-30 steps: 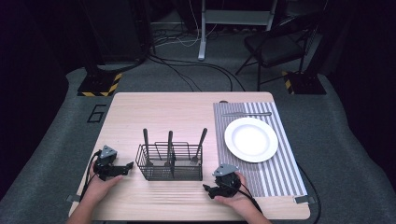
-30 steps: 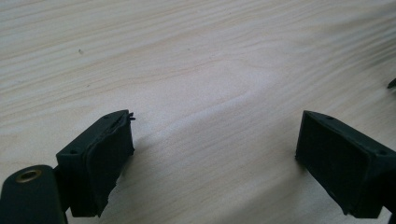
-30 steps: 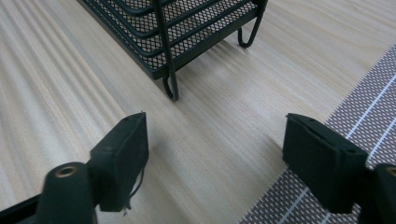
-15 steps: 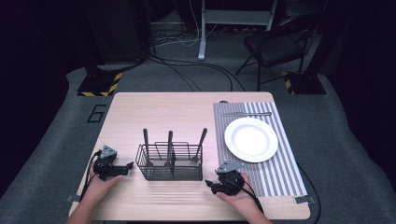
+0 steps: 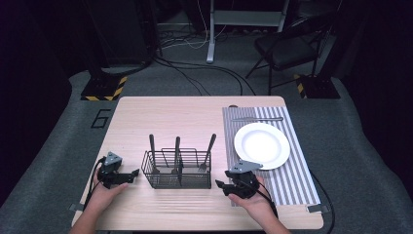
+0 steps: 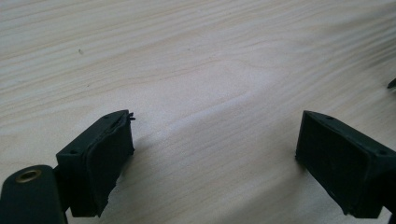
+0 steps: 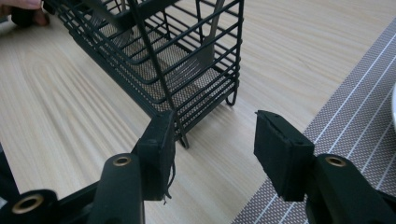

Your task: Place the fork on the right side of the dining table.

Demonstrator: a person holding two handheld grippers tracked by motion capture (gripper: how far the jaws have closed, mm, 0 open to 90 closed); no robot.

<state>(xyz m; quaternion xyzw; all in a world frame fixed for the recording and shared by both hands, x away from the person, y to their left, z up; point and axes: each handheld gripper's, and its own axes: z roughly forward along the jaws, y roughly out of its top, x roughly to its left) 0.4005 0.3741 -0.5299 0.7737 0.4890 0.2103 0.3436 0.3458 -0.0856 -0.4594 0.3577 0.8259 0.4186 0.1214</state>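
Wooden table, fixed camera looking down from the near side. Wire cutlery basket near the front edge, roughly centre, three compartments. Three utensils upright in it, handles up: left one, middle one, fork in the right compartment, leaning a bit right. Which kind the left and middle utensils are, cannot tell. Striped placemat on the right part of the table, white plate on it, a knife lying flat across the mat beyond the plate.

Left gripper low over bare wood just left of the basket, apart from it, jaws pointing toward it. In the left gripper view jaws spread wide, nothing between them, plain table below.

Right gripper in the right hand at the mat's left edge, just right of the basket's near right corner, lifted off the table. In the right gripper view jaws about half open, just been closing, nothing between the pads, no contact with anything. Basket corner straight ahead of them, close but apart; fork tines visible through the mesh. Mat stripes under the right jaw, wood under the left.

Dark floor around the table, cables and a chair behind it.
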